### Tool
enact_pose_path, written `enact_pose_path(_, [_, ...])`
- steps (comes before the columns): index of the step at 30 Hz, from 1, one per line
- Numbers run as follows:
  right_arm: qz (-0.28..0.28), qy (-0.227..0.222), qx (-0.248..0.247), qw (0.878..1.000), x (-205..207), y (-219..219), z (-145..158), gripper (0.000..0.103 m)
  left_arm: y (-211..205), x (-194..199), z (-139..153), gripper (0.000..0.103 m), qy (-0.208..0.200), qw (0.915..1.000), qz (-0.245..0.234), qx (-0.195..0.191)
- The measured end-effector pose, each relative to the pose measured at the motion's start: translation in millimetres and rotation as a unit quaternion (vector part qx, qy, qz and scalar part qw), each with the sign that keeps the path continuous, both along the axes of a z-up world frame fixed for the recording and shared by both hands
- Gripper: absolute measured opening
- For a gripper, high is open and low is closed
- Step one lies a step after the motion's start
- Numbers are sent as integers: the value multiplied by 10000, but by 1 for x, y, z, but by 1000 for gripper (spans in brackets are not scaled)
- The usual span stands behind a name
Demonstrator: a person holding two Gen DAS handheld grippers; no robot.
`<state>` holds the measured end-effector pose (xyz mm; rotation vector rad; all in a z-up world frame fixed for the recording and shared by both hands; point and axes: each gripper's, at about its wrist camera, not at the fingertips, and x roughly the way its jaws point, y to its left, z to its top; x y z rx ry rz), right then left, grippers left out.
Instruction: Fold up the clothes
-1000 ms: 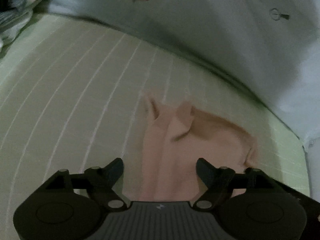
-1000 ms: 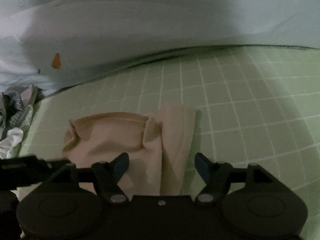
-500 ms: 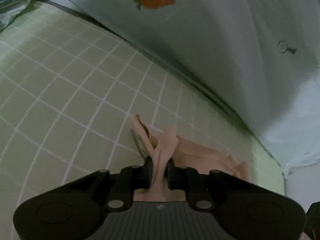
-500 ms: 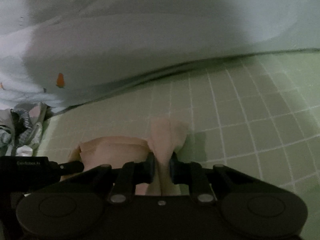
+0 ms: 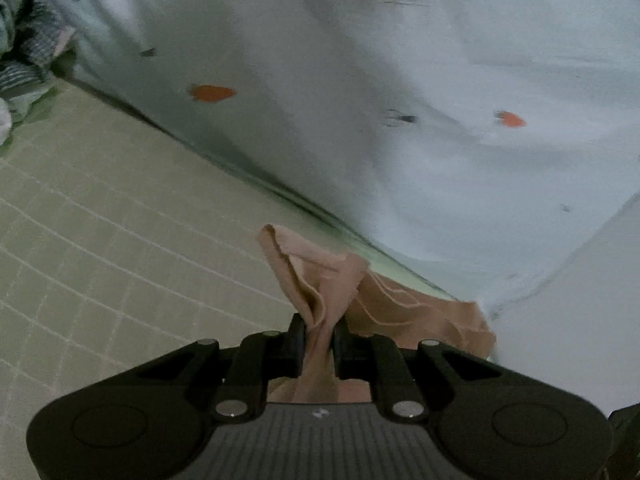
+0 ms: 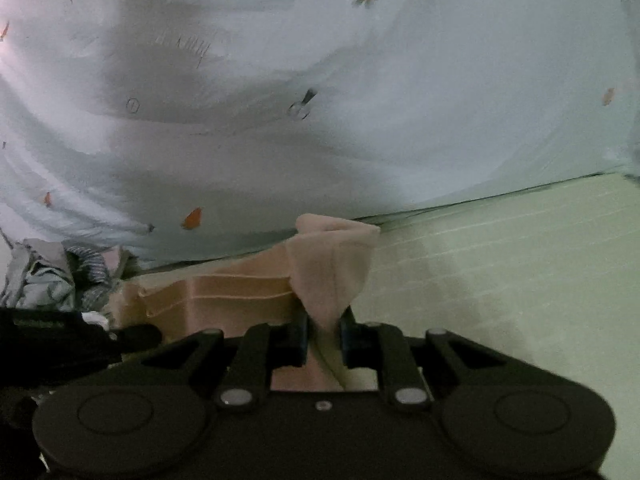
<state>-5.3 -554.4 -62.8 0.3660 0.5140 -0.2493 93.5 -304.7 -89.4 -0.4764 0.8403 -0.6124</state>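
Your left gripper (image 5: 319,338) and right gripper (image 6: 323,334) each have fingers clamped on the peach garment (image 6: 240,292). Keep both corners level and taut, then lay the edge squarely onto the green checked bed (image 5: 120,248).

The garment (image 5: 320,292) (image 6: 332,268) is soft, matt peach cloth with stitched seams, the grid sheet (image 5: 100,240) (image 6: 500,248) under it matt green fabric, the carrot-print quilt (image 5: 400,80) (image 6: 320,80) behind it smooth pale cloth, and both grippers (image 5: 319,340) (image 6: 323,336) matt black plastic.
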Motion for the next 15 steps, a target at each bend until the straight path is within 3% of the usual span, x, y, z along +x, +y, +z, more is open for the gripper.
enact_pose_path(9, [-826,80,-437,9956,-106,12,21,15,-32,-74,16,14,-280,9965,-767,-201])
enact_pose_path(15, [-1055,-23,-283,9940,-161,-36,16,15,-93,-119,18,14,-272,9957,-885,-71])
